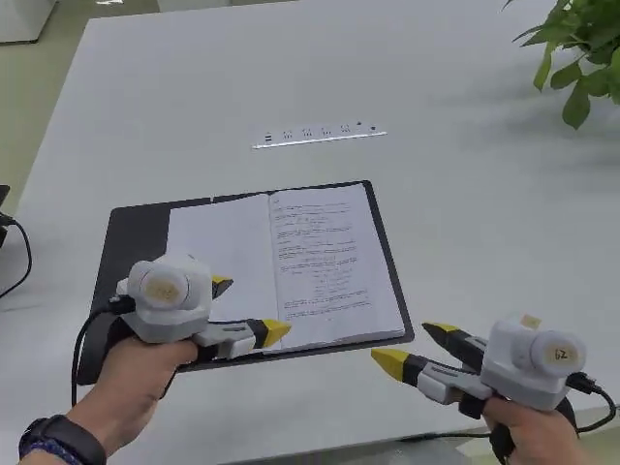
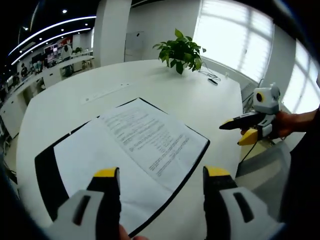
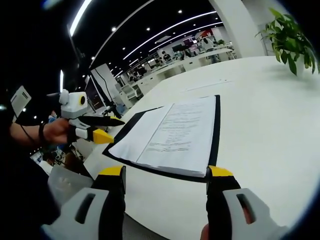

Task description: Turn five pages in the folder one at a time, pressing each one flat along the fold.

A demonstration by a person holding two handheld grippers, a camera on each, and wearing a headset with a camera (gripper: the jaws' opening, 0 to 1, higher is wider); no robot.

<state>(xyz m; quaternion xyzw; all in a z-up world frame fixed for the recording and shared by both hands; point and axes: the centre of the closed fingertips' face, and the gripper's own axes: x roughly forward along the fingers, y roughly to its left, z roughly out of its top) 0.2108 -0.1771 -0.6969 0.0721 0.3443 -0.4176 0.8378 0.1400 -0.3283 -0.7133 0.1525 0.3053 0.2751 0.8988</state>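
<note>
Folder [image 1: 136, 242] lies open on the table [image 1: 465, 165] near the front edge, printed page [image 1: 329, 262] on its right side. Thin paper, light and floppy I'd say, so best pinched at the free right corner. Left claw [image 1: 248, 308] hovers wide over the folder's lower left. Right claw [image 1: 415, 345], wide too, waits just off its right corner.

Hidden corner, unreadable print
The left gripper [image 1: 248, 307] covers a corner of the folder [image 1: 136, 232] behind its fingers [image 1: 271, 332]; print on the page [image 1: 325, 257] beyond them is too small to read; the plant [image 1: 579, 58] is cut by the picture's edge.
</note>
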